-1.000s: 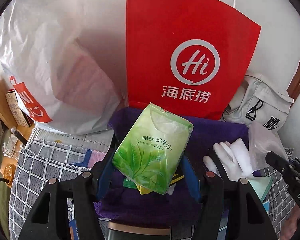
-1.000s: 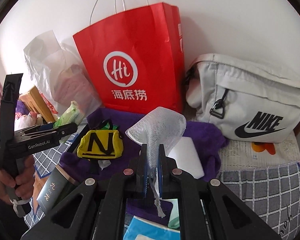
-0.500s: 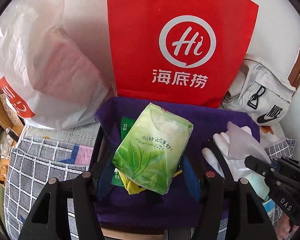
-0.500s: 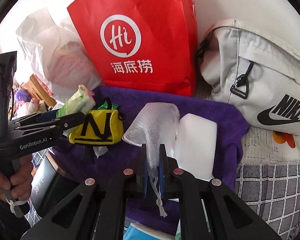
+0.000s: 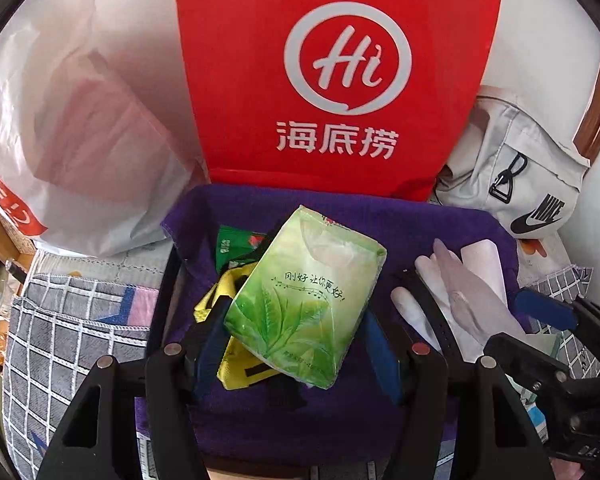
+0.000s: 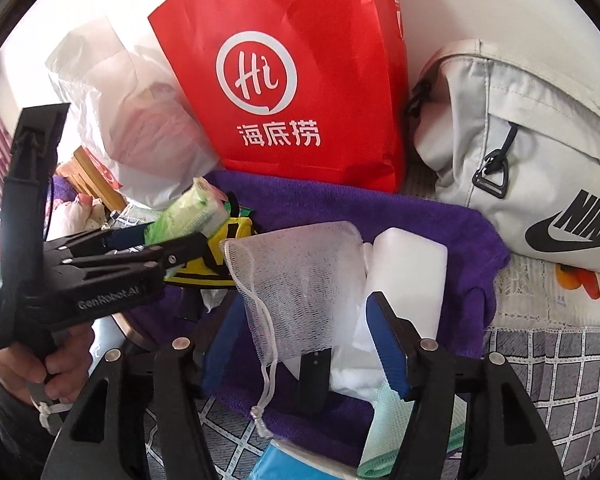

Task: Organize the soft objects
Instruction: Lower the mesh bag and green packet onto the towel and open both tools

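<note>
My left gripper [image 5: 296, 332] is shut on a green tissue pack [image 5: 304, 308], which hangs just above a yellow pouch [image 5: 228, 304] on the purple towel [image 5: 380, 216]. In the right wrist view the same pack [image 6: 188, 216] shows in the left gripper [image 6: 180, 236], with a hand [image 6: 40, 376] on its handle. My right gripper [image 6: 304, 340] has its jaws opening. A white mesh bag [image 6: 300, 280] lies on the towel [image 6: 440, 220] between them, and the pads do not press it. A white foam block [image 6: 408, 264] lies beside the bag.
A red paper bag [image 5: 332, 80] stands behind the towel, with a white plastic bag [image 5: 80, 140] to its left and a grey Nike bag [image 6: 520, 160] to its right. Checked cloth [image 5: 60, 340] covers the surface. A teal cloth [image 6: 384, 432] and a blue pack [image 6: 284, 460] lie at the near edge.
The right gripper has opened and let go of the mesh bag, which now rests on the towel. Both grippers have come lower over the towel. The left one still holds the tissue pack.
</note>
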Action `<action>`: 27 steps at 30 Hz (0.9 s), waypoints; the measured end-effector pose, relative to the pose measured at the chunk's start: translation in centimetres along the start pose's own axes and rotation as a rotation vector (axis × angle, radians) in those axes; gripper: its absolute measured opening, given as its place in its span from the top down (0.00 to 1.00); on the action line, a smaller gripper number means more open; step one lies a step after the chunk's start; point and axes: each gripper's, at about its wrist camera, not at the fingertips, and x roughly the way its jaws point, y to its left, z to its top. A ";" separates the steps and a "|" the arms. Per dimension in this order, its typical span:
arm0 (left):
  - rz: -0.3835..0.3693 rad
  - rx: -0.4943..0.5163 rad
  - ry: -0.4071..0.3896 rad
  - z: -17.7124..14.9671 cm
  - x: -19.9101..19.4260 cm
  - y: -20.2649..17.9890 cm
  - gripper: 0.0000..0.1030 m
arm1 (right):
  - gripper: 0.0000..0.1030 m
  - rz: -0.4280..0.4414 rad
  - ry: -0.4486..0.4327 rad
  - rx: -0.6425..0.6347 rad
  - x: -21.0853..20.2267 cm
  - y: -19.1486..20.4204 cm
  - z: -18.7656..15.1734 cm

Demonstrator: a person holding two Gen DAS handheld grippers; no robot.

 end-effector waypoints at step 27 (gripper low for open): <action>-0.064 0.025 0.085 -0.5 2.2 -2.5 0.38 | 0.22 -0.049 -0.086 0.042 -4.0 -1.9 0.8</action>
